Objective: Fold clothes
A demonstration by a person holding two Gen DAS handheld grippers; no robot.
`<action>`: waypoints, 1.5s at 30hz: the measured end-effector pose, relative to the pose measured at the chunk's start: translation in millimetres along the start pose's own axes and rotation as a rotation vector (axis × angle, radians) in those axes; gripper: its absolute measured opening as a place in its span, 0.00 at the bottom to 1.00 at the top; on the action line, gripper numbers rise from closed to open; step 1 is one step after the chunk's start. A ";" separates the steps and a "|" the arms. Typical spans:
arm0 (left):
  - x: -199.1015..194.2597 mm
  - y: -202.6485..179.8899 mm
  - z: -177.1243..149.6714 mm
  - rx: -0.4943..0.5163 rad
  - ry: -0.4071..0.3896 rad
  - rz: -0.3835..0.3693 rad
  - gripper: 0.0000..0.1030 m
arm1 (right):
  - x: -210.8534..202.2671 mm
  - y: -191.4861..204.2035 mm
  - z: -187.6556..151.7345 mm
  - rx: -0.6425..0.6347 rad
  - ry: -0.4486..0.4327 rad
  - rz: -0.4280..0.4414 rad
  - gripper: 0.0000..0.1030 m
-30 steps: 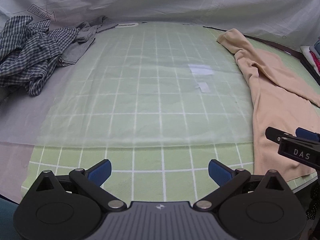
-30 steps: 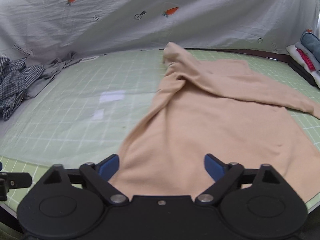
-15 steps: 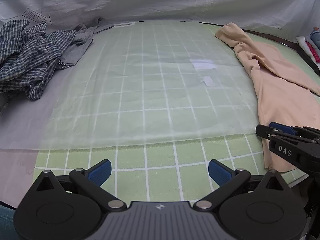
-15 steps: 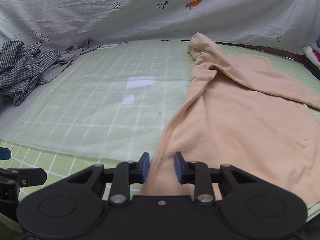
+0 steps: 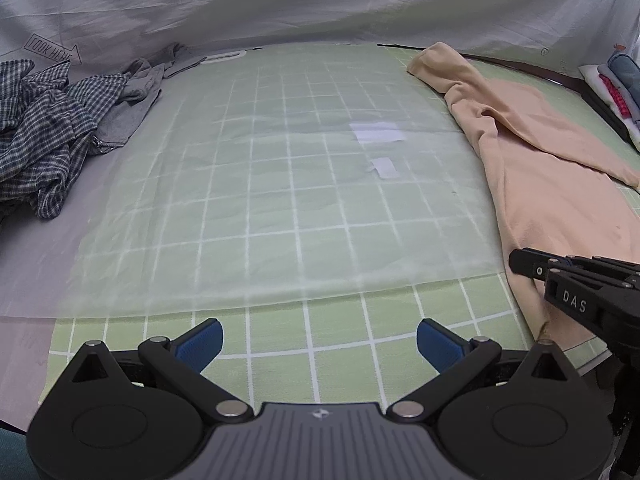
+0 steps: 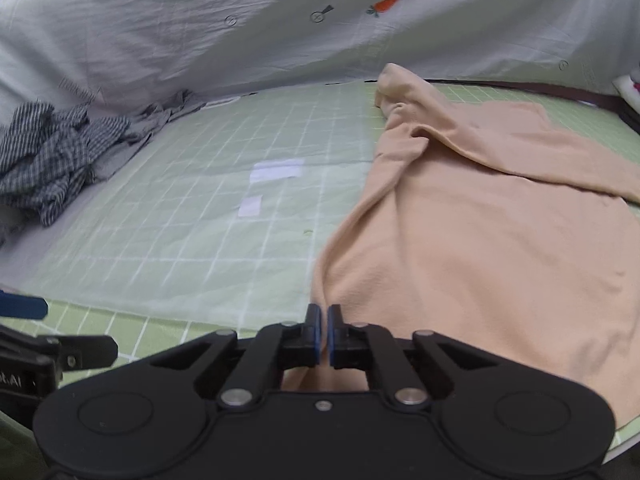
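Peach garment (image 6: 480,240) lies spread on the gridded counter (image 5: 280,200), its near edge pinched between the closed right tool (image 6: 324,330). Left tool (image 5: 318,338) gapes empty; draw the edge smoothly, keeping fabric flat.

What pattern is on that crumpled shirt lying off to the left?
A dark blue-and-white check on the crumpled shirt, clearest in the left wrist view.
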State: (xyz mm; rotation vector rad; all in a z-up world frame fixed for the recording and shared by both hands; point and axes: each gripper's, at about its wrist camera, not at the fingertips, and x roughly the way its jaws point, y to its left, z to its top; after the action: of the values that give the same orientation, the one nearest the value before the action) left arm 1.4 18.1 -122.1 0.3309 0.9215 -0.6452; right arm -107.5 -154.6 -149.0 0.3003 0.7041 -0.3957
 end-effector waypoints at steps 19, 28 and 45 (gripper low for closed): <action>1.0 -131.7 27.1 -0.010 -0.036 -0.018 0.99 | -53.0 -112.8 25.3 -0.037 -0.081 0.051 0.02; 17.0 -204.8 33.5 0.073 -0.010 -0.049 0.99 | -50.6 -174.8 21.7 -0.038 -0.002 0.023 0.02; 36.8 -241.9 32.3 0.030 0.062 0.016 0.99 | -47.9 -225.6 11.0 -0.063 0.097 0.028 0.05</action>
State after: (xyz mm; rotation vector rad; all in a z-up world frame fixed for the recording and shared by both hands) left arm -117.7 -197.7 -132.6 0.3865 0.9680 -0.6371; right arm -235.6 -346.5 -138.8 0.2715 0.8051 -0.3330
